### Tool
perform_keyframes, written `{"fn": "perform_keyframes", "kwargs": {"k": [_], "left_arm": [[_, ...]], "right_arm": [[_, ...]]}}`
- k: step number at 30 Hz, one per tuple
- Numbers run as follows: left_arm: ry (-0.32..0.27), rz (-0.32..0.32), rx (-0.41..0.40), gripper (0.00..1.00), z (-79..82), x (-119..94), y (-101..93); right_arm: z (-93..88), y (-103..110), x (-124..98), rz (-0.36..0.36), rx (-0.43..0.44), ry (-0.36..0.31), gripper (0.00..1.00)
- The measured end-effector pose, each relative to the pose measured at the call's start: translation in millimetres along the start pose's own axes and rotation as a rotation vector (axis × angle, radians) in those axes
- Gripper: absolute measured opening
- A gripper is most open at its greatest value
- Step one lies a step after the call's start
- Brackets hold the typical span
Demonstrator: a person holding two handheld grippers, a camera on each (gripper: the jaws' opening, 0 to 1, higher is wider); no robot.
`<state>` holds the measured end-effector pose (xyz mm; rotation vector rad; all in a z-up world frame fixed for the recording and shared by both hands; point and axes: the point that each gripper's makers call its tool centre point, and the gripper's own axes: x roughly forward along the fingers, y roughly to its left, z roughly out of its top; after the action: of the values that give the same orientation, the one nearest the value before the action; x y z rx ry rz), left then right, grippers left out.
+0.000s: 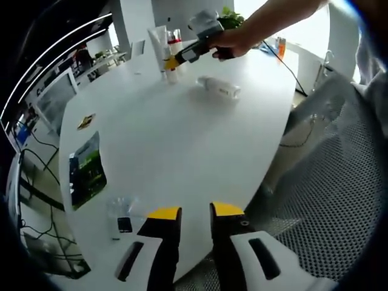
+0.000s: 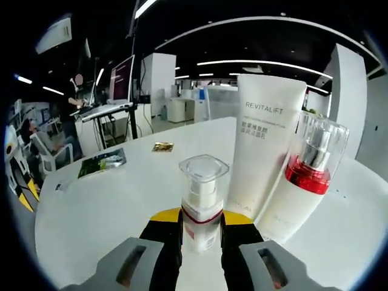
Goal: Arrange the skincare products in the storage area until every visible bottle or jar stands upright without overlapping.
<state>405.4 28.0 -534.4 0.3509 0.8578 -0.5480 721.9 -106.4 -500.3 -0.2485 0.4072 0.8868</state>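
In the right gripper view my right gripper (image 2: 201, 219) is shut on a small white bottle (image 2: 202, 200) with a clear cap, standing upright on the white table (image 2: 109, 206). Just behind it to the right stand a tall white tube (image 2: 264, 145) and a white bottle with a red collar and clear cap (image 2: 306, 176). Across the table in the left gripper view, a hand holds the right gripper (image 1: 172, 62) at the same upright group: the tube (image 1: 159, 42) and the red-collared bottle (image 1: 175, 40). Another white bottle (image 1: 219, 88) lies on its side nearby. My left gripper (image 1: 195, 213) is open at the near table edge, holding nothing.
A green sachet (image 1: 86, 170), a small gold sachet (image 1: 86, 121) and a clear packet (image 1: 123, 213) lie on the table's left side. A mesh chair (image 1: 339, 182) stands off the right edge, and a cable (image 1: 286, 63) runs at the far right.
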Motion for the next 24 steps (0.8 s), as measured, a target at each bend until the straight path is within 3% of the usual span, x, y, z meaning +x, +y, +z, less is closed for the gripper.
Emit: {"fn": "perform_keyframes", "kwargs": {"k": [24], "left_arm": [[0.006, -0.001, -0.006, 0.15, -1.1, 0, 0.1]], "right_arm": [[-1.4, -14, 2, -0.037, 0.017, 0.026, 0.18]]}}
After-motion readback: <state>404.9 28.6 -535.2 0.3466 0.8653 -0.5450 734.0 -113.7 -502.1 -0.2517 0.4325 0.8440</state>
